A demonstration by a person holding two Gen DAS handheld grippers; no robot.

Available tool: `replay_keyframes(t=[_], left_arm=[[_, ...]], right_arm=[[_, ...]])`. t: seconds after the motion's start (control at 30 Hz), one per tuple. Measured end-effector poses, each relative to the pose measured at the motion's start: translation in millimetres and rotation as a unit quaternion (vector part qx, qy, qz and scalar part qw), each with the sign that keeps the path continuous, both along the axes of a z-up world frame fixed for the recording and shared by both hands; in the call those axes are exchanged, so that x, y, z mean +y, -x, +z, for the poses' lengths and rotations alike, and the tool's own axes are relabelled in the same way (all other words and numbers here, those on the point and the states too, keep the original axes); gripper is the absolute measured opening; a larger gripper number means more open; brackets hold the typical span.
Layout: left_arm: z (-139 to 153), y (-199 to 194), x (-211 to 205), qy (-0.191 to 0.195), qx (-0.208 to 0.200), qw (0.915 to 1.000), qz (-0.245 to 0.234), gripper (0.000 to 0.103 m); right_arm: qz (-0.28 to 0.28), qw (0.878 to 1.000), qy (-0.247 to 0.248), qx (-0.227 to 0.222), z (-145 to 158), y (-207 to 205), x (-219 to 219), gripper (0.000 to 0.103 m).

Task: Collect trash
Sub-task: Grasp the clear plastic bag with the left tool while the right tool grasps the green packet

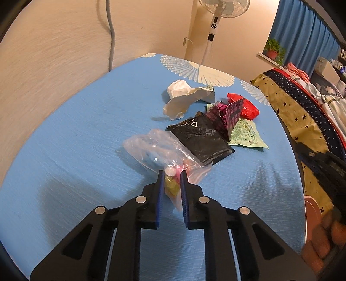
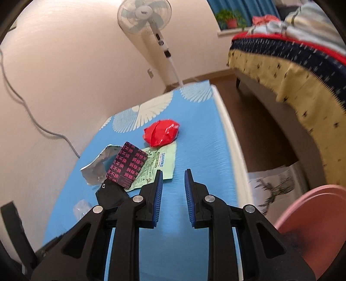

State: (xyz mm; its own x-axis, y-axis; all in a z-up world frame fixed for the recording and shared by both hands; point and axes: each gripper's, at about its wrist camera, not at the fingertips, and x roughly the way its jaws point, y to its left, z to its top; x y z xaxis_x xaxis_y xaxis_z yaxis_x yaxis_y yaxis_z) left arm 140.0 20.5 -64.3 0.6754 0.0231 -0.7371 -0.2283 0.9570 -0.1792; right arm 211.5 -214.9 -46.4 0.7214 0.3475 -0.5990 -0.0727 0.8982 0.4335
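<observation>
My left gripper (image 1: pixel 172 175) is shut on the near end of a clear plastic bag (image 1: pixel 155 149) with pink and yellow scraps inside, lying on the blue tablecloth (image 1: pixel 86 129). Beyond it lie a black pouch (image 1: pixel 201 138), a crumpled white paper (image 1: pixel 183 95), a dark packet with pink print (image 1: pixel 229 114), a green wrapper (image 1: pixel 246 136) and a red plastic bag (image 1: pixel 248 106). My right gripper (image 2: pixel 173 175) is open over bare cloth, nothing between its pads. The green wrapper (image 2: pixel 162 160) lies just ahead-left of it, the red plastic bag (image 2: pixel 162 133) farther ahead.
A pink bin (image 2: pixel 313 227) stands on the floor right of the table edge (image 2: pixel 229 151). A bed with a yellow star cover (image 2: pixel 302 75) is farther right. A standing fan (image 2: pixel 144 17) is behind the table. Silver foil (image 2: pixel 97 166) lies left of the printed packet.
</observation>
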Motion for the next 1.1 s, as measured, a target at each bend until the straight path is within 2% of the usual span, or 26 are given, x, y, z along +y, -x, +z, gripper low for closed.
replay_keyframes(t=[0.13,0.37,0.67,0.8,1.1], left_arm=[[-1,0,1,-0.001,0.001,1.0,-0.001,0.014],[-2,-1,0,-0.002,0.002,1.0,-0.004,0.013],[-2,0,0,-0.003,0.002,1.0,-0.004,0.012],[-1,0,1,-0.004,0.0,1.0,-0.001,0.01],[6,2,4,-0.001,-0.01,0.9999,-0.002,0.007]], right_arm=[[0.004,0.999,-0.019,0.027,-15,-18,7,0.027],[0.011,0.997,-0.034,0.071,-33,-37,17,0.027],[0.011,0.995,-0.06,0.074,-35,-45,23,0.03],[0.009,0.996,-0.061,0.065,-30,-43,23,0.017],[0.016,0.998,-0.052,0.018,1,-19,22,0.005]])
